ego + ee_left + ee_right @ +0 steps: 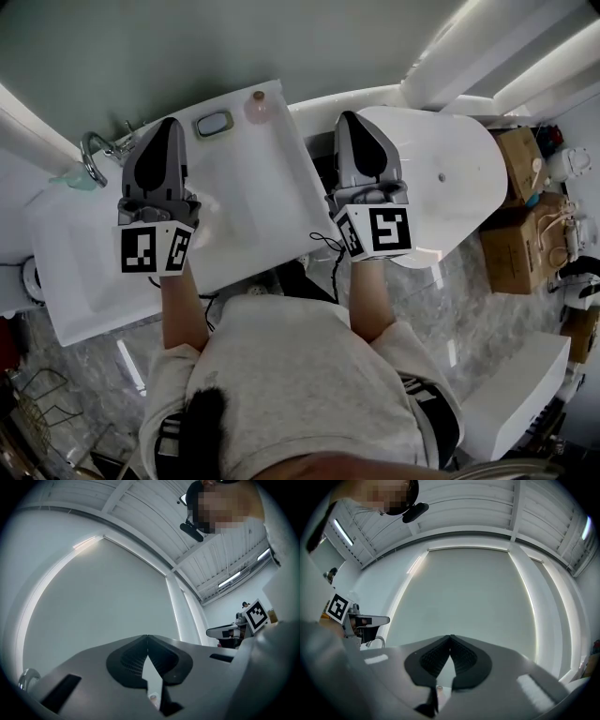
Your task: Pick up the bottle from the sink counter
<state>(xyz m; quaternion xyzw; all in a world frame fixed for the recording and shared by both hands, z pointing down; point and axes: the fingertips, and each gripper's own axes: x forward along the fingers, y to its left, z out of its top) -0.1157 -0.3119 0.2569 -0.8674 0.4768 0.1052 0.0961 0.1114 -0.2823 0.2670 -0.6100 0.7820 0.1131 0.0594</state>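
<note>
A small pinkish bottle (259, 105) stands at the back edge of the white sink counter (253, 216), right of a grey soap dish (214, 123). My left gripper (167, 125) hovers over the counter's left part, short of the bottle and to its left, jaws shut and empty. My right gripper (349, 119) is level with it, to the right of the bottle and past the counter's right edge, also shut with nothing held. In both gripper views the jaws point up at the plain wall, with the tips of the left gripper (147, 637) and the right gripper (450, 637) meeting.
A chrome faucet (94, 155) rises at the counter's back left. A white rounded fixture (450, 178) sits under the right gripper. Cardboard boxes (516, 244) are stacked on the floor at the right. The person's torso fills the near foreground.
</note>
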